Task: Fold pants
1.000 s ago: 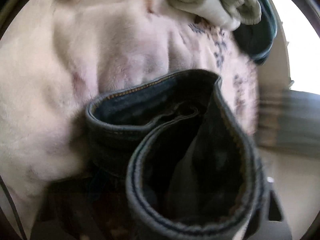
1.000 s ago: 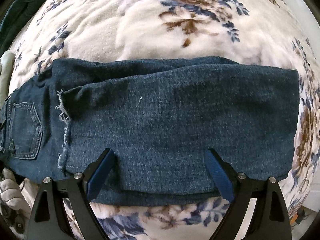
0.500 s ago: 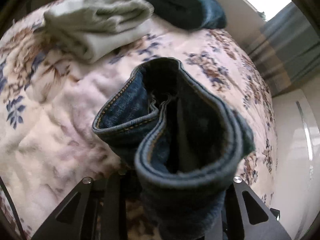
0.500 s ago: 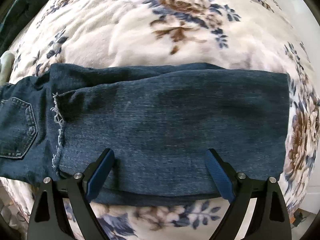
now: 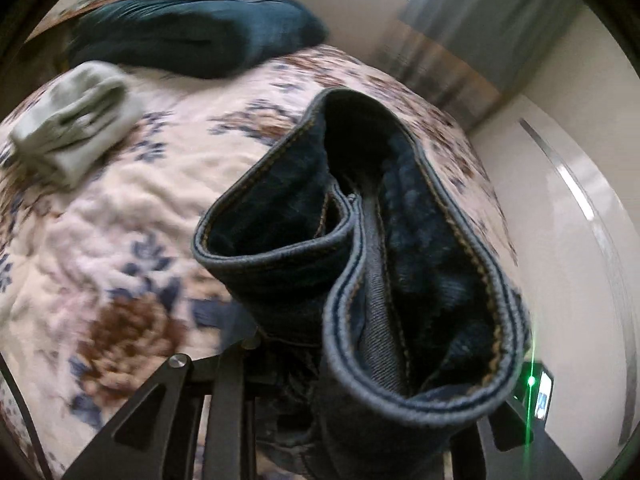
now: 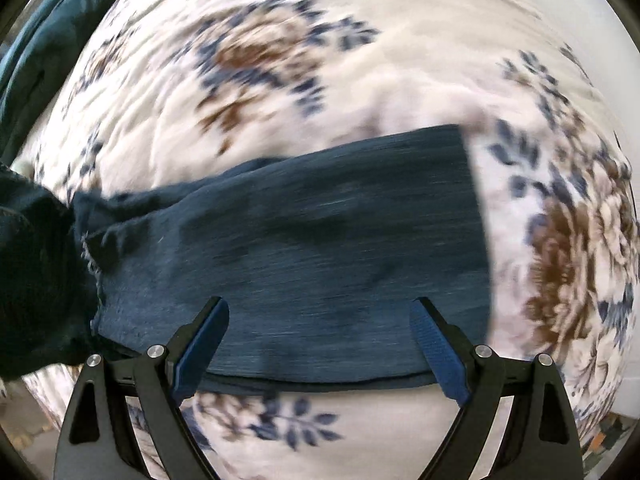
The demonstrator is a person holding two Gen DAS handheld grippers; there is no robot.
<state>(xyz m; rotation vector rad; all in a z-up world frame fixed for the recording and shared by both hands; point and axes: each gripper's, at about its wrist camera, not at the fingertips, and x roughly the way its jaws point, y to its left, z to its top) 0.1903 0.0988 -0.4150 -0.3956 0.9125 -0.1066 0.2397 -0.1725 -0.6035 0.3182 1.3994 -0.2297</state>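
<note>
The dark blue jeans lie across the flowered blanket, the folded legs stretched left to right in the right wrist view. Their left end rises off the bed at the frame's left edge. My right gripper is open and empty, its blue pads over the near edge of the legs. In the left wrist view my left gripper is shut on the waistband of the jeans, lifted above the bed; the band's open loop fills the middle and hides the fingertips.
A flowered fleece blanket covers the bed. A folded grey-green garment lies at the far left. A dark teal pillow sits at the back, also in the right wrist view. A white wall and curtain stand to the right.
My left gripper has lifted the waistband up and turned over the bed. The right view has drifted right along the legs, and the pocket end has risen out of sight.
</note>
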